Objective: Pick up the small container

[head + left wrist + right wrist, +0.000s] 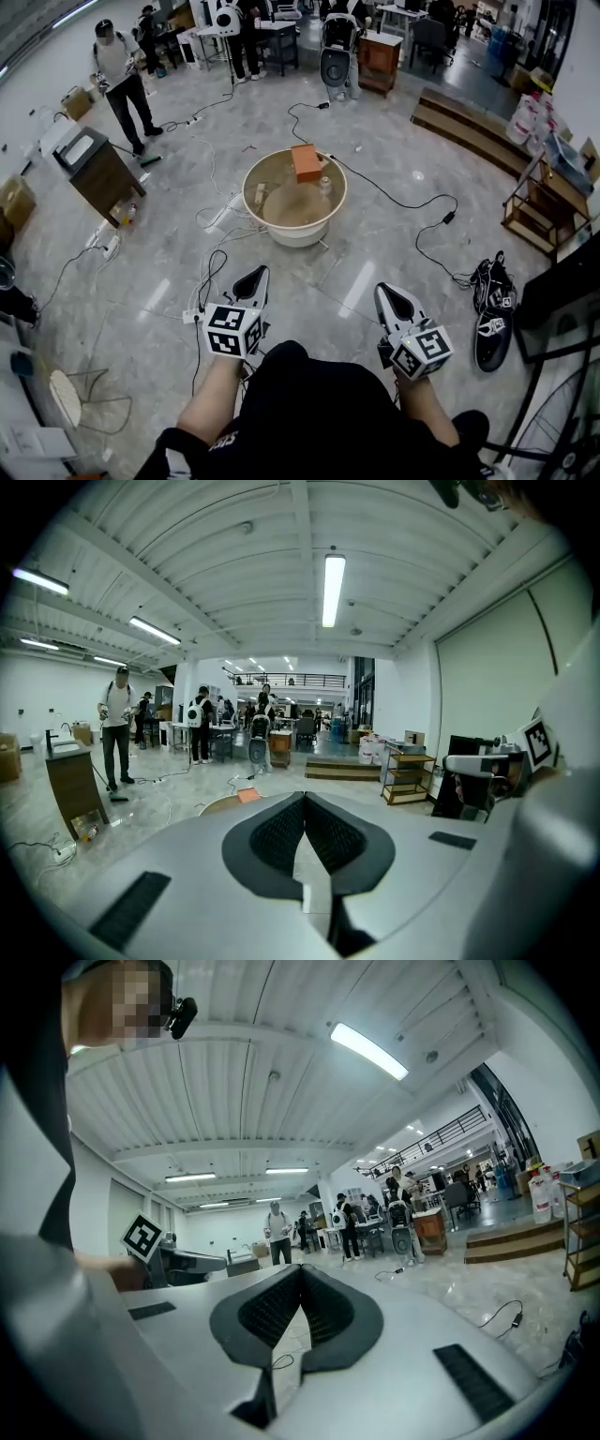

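A round, light wooden table (281,223) stands on the floor ahead of me. On it are an orange box (306,161), a small clear container (325,186) and a small pale item (260,194). My left gripper (260,274) and right gripper (386,292) are held low near my body, well short of the table, and both point toward it. Each is shut with nothing between its jaws. In the left gripper view the gripper (305,797) has its tips together, and the table rim (221,804) and orange box (247,795) peek over it. The right gripper (300,1269) is shut too.
Cables (412,202) run across the shiny floor around the table. A dark cabinet (98,173) stands at the left and a wooden shelf (548,211) at the right. A pair of shoes (492,300) lies near my right gripper. People (122,80) stand farther back by desks.
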